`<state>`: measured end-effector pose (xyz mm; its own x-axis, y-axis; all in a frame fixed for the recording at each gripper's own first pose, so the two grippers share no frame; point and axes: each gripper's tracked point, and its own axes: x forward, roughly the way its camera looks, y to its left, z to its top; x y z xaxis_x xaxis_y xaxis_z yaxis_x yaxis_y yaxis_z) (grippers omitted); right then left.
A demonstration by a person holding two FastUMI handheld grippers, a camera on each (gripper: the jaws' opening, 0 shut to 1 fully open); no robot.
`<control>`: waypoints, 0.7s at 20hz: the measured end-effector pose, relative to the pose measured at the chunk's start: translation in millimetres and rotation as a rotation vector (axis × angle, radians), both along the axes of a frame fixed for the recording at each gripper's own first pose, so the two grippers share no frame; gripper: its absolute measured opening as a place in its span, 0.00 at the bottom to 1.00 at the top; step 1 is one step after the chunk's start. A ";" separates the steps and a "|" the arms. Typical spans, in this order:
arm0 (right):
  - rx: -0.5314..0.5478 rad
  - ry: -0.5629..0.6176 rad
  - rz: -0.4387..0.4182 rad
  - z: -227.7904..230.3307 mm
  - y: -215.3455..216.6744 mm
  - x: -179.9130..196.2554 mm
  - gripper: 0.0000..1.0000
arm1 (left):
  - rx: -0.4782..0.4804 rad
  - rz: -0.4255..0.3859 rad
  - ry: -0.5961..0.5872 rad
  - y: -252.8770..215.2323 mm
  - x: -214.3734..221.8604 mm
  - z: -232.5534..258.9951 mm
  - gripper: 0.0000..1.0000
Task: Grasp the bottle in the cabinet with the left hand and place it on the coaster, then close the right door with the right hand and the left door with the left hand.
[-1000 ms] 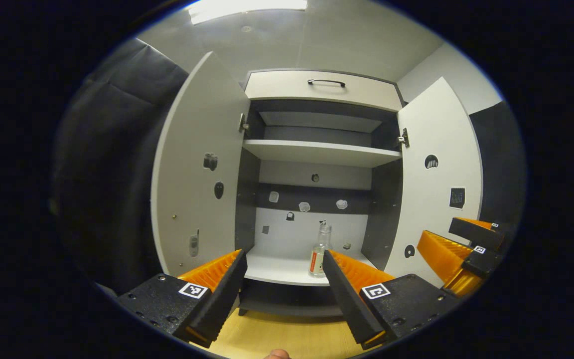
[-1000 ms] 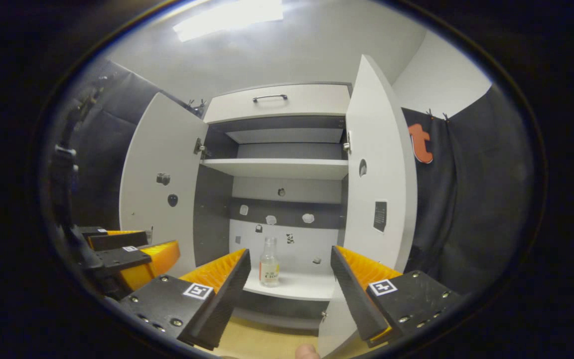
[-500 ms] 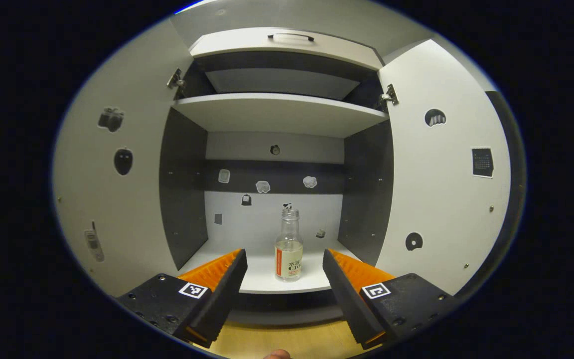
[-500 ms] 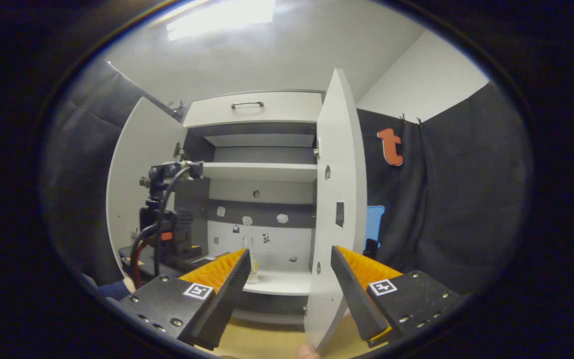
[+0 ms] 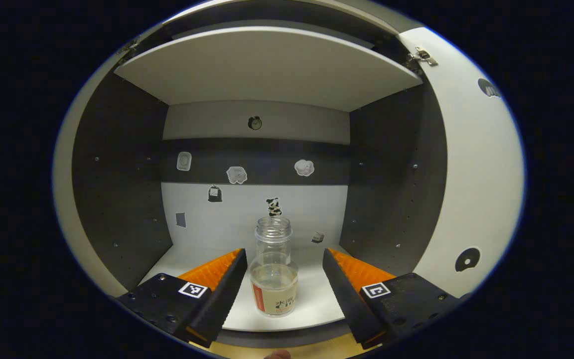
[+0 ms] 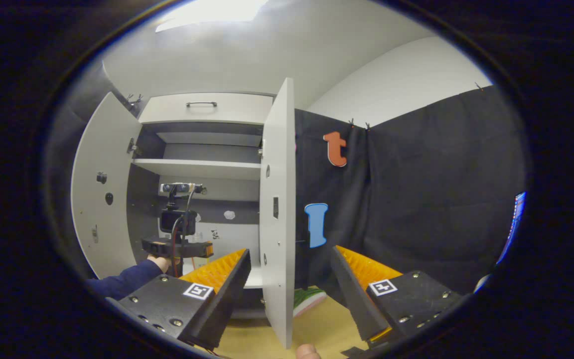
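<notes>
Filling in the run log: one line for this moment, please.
stage: reaching for bottle | left gripper: open, fingers either side of bottle, no contact | right gripper: open, by right door | doors: both open

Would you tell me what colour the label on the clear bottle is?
Orange and white, on the clear glass bottle; it shows best in the left gripper view.

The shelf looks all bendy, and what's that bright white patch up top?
Left gripper view: the fisheye lens bows the shelf; the bottle stays sharp. Right gripper view: a ceiling light glares white, and the door curves too.
</notes>
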<state>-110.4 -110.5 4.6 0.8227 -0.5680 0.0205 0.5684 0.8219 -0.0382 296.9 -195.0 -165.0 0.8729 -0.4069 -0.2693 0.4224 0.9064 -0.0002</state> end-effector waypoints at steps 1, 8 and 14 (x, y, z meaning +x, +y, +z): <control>0.009 -0.001 -0.018 -0.6 -3.2 -3.6 0.93 | 0.006 0.007 -0.006 -1.5 10.7 -1.6 0.97; 0.050 0.008 -0.078 -7.9 -19.7 -13.4 0.98 | 0.034 0.029 0.002 -2.9 45.3 -15.2 0.70; 0.049 -0.003 -0.095 -6.0 -32.3 -25.7 0.98 | 0.026 0.012 0.007 -7.0 40.1 -12.5 0.46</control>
